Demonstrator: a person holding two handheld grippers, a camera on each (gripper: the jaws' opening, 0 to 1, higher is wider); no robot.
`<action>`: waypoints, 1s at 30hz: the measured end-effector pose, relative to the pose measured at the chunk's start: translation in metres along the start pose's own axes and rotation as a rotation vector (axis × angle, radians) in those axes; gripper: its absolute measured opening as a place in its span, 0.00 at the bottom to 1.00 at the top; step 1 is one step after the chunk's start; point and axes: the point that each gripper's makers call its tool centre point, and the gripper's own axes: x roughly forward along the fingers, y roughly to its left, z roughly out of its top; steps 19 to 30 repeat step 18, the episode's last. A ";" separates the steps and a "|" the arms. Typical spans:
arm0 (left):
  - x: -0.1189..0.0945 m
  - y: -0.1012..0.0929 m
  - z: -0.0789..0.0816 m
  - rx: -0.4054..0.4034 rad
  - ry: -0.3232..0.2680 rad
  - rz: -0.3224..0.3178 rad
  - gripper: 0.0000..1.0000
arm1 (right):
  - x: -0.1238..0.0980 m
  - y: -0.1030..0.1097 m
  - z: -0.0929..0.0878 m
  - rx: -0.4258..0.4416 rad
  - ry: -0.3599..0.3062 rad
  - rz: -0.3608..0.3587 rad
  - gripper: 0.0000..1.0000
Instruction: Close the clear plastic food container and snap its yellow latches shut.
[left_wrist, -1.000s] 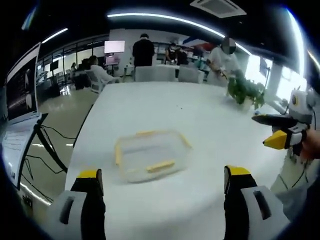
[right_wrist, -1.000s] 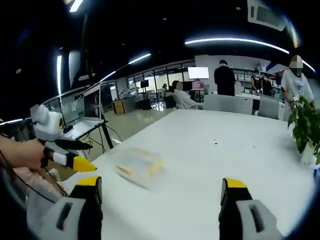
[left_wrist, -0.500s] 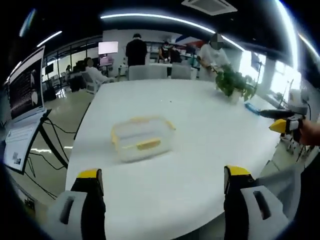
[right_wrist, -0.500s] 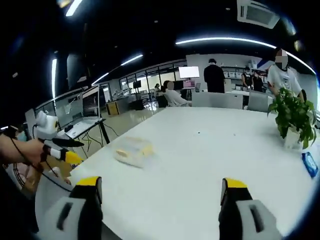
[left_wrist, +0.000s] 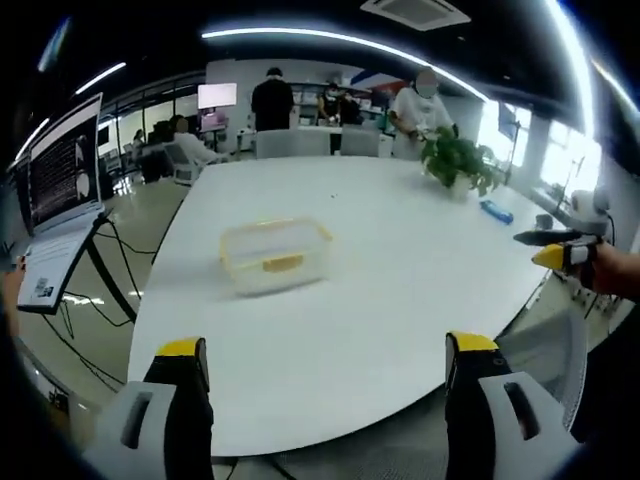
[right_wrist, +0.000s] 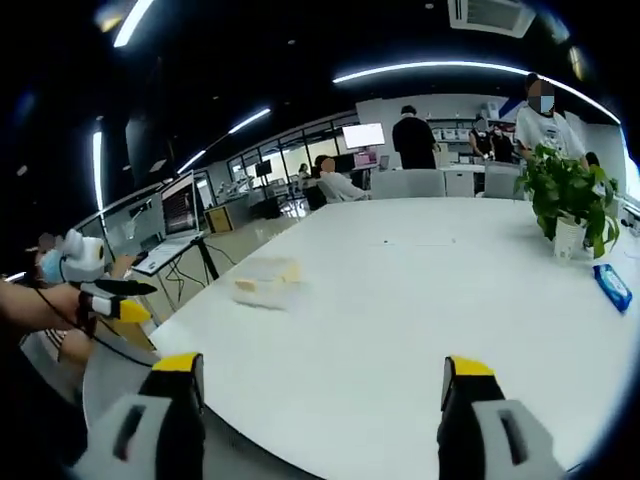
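Observation:
A clear plastic food container (left_wrist: 273, 256) with yellow latches rests on the white table (left_wrist: 380, 300), lid on top. In the right gripper view the same container (right_wrist: 266, 282) lies small at the table's left part. My left gripper (left_wrist: 325, 375) is open, well back from the container, near the table's front edge. My right gripper (right_wrist: 312, 390) is open too, far from the container. The right gripper (left_wrist: 558, 250) enters the left gripper view at the far right, held by a hand. The left gripper (right_wrist: 110, 298) appears at the left of the right gripper view.
A potted plant (left_wrist: 456, 163) and a blue packet (left_wrist: 495, 212) sit on the table's far right. A laptop on a stand (left_wrist: 60, 215) is off the table's left side with cables below. Several people and chairs are beyond the table's far end.
Both cameras have pulled back from the table, so the container looks smaller and farther. Both grippers stay open and hold nothing.

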 end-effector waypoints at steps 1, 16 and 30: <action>-0.002 0.000 -0.002 0.003 -0.002 0.001 0.97 | 0.000 0.000 0.000 0.000 0.001 -0.002 1.00; -0.015 0.014 -0.013 -0.023 -0.006 -0.010 0.97 | -0.006 0.009 0.002 0.012 -0.033 -0.005 1.00; -0.017 0.017 -0.013 0.007 0.002 -0.004 0.96 | -0.004 0.012 -0.002 0.022 -0.026 -0.002 1.00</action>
